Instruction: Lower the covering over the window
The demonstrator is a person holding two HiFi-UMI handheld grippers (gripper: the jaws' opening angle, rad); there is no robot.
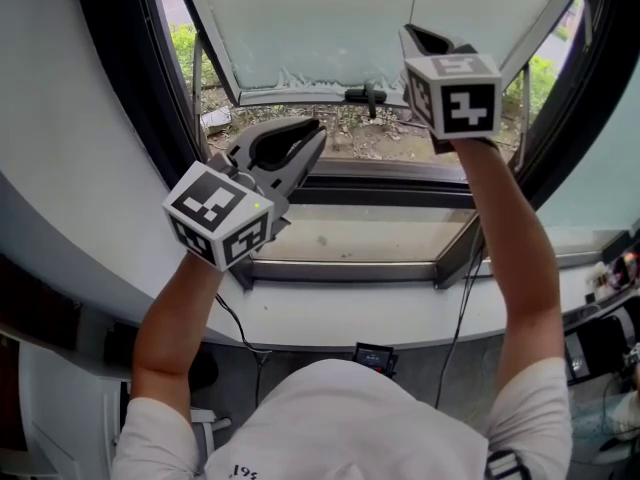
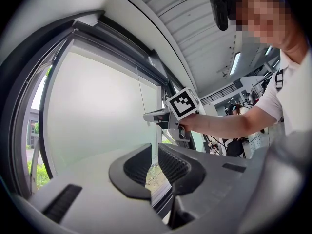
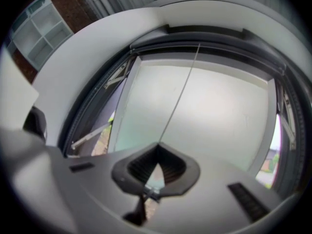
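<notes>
A pale roller blind [image 1: 330, 18] covers the upper part of the window; its bottom bar hangs above the sill. A thin pull cord [image 3: 180, 94] runs down in front of the blind and ends between the tips of my right gripper [image 3: 157, 145], which is shut on it. In the head view the right gripper [image 1: 410, 32] is raised at the upper right, close to the blind. My left gripper [image 1: 316, 130] sits lower and to the left, pointing at the window, shut with nothing between its jaws. The left gripper view shows its jaws [image 2: 155, 149] together and the right gripper [image 2: 149, 116] at the cord [image 2: 139, 89].
A dark window frame [image 1: 135, 88] curves around the opening. A black window handle [image 1: 366, 95] sits below the blind's bottom bar. The grey sill [image 1: 350, 236] lies beneath, and a cable [image 1: 458, 318] hangs down at the wall's edge. Gravel and plants show outside.
</notes>
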